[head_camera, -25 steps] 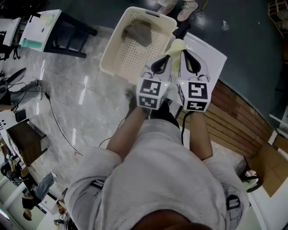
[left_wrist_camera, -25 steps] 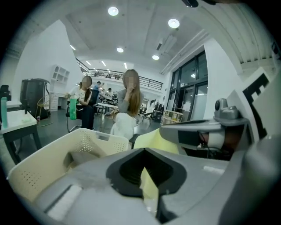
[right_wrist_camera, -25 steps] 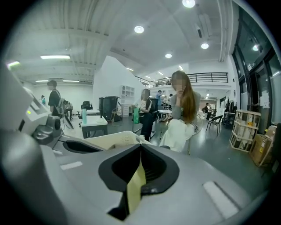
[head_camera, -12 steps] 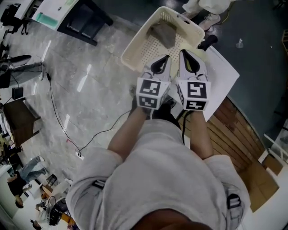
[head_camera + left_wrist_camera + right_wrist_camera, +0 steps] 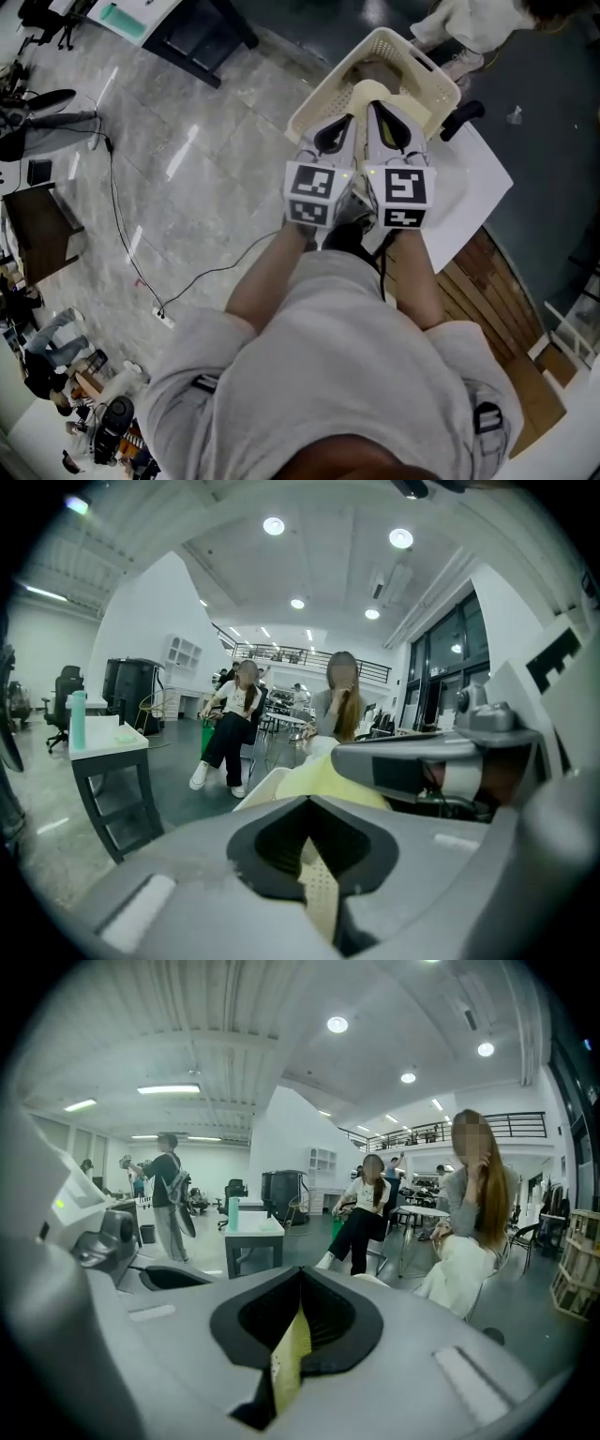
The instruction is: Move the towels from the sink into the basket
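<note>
Towel [image 5: 367, 94] is clamped by both your left gripper [image 5: 343, 124] and right gripper [image 5: 380, 112] just over the basket [image 5: 323, 89], which already holds another towel [image 5: 375, 68]; lowering and release remain.

Bright, even light pours from round recessed ceiling lamps [image 5: 274, 525]; white glare streaks the glossy grey marble floor [image 5: 183, 155] left of the cream perforated plastic basket [image 5: 330, 80]. Both gripper views bend at dark, rounded edges.

Ceiling lights [image 5: 274, 525] gleam on a grey stone floor [image 5: 206, 159] beside wooden decking [image 5: 511, 319].
</note>
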